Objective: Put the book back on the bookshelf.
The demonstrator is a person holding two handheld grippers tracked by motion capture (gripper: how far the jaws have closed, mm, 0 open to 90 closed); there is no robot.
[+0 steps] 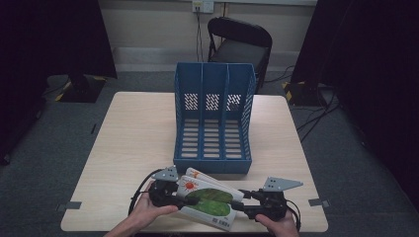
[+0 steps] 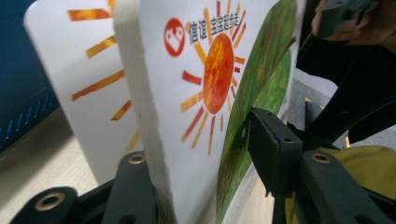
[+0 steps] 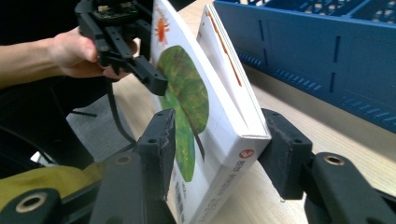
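Note:
Two picture books stand on edge near the table's front edge. The front book (image 1: 210,200) (image 2: 210,70) (image 3: 184,93) has a white cover with an orange sun and a green shape. The back book (image 1: 202,176) (image 2: 79,84) (image 3: 229,70) leans away from it at the top. My left gripper (image 1: 180,195) (image 2: 198,144) is shut on the front book's end, one pad on the green cover. My right gripper (image 1: 242,205) (image 3: 219,135) is shut on both books at the opposite end, its pads on the cover and on the rear corner.
A blue three-slot file rack (image 1: 212,165) (image 3: 327,51) stands just beyond the books, mid-table. The wooden table (image 1: 133,143) is bare to the left and right of it. A black chair (image 1: 239,42) sits behind the table. Cables trail across the floor at right.

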